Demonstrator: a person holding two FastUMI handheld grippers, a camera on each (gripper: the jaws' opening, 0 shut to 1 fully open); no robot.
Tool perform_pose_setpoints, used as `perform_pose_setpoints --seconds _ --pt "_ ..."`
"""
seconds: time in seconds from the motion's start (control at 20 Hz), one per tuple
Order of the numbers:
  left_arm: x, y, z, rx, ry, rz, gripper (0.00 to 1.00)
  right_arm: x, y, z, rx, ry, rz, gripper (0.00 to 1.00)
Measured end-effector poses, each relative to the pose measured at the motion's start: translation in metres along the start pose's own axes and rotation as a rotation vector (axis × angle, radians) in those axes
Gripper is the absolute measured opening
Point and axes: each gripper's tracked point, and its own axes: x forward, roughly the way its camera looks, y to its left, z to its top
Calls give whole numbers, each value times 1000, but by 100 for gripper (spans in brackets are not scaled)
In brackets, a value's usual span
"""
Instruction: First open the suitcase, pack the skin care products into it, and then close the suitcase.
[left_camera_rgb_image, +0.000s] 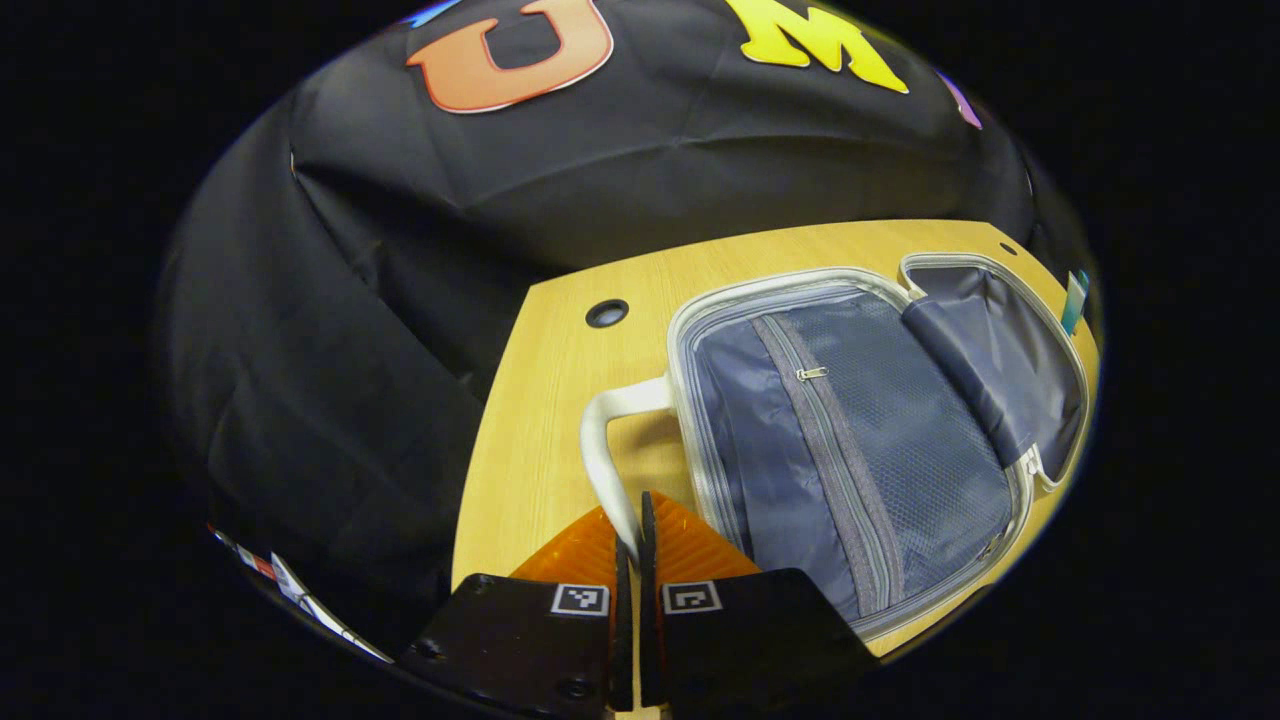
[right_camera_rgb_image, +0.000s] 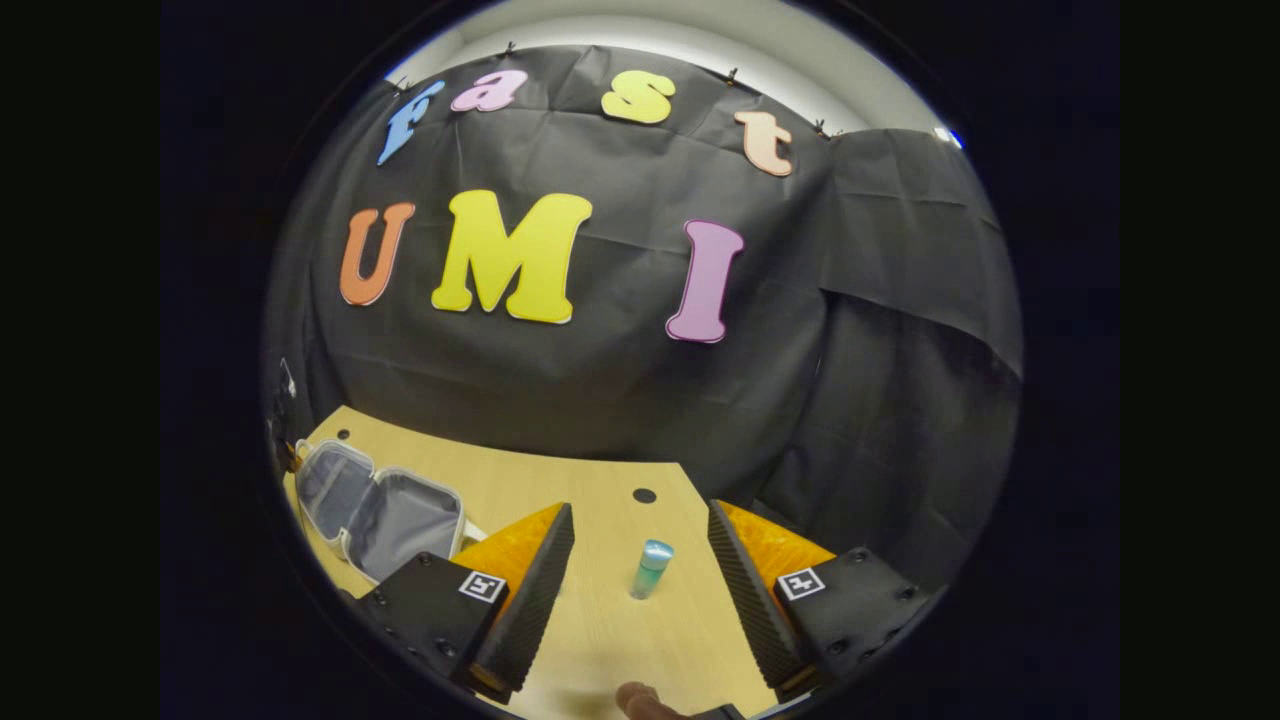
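The suitcase (left_camera_rgb_image: 850, 440) lies open; the left gripper (left_camera_rgb_image: 632, 540) pinches its white handle (left_camera_rgb_image: 610, 440). Right gripper (right_camera_rgb_image: 640, 560) spread, unlabelled teal bottle (right_camera_rgb_image: 651, 568) between its fingers.

The suitcase (left_camera_rgb_image: 860, 440) lies open flat on the surface (left_camera_rgb_image: 560, 400), its handle (left_camera_rgb_image: 610, 440) between the left tongs' (left_camera_rgb_image: 634, 540) closed fingers. In the right gripper view, a small bottle (right_camera_rgb_image: 651, 567) stands on the surface between the right tongs' (right_camera_rgb_image: 640, 560) spread fingers, with the suitcase well off to the left.

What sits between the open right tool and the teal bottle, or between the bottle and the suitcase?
Nothing visible does. The right tool is open, with the teal bottle upright on bare table ahead. The open suitcase lies to its left, across bare wood.
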Motion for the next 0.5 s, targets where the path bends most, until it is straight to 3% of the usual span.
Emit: perform_pose_setpoints --seconds 0.3,0.35,0.4,0.5 --pt "8 2 -11 -110 13 -40 15 -6 -15 -9 -36 30 -12 79" --pt "7 10 -13 -116 20 -4 24 -6 -17 -10 -40 32 -9 79" --pt "3 14 -17 -124 29 19 43 -5 -18 -12 -45 34 -3 80" --pt "-13 18 -12 -129 10 62 58 -2 -22 -17 -54 39 4 80"
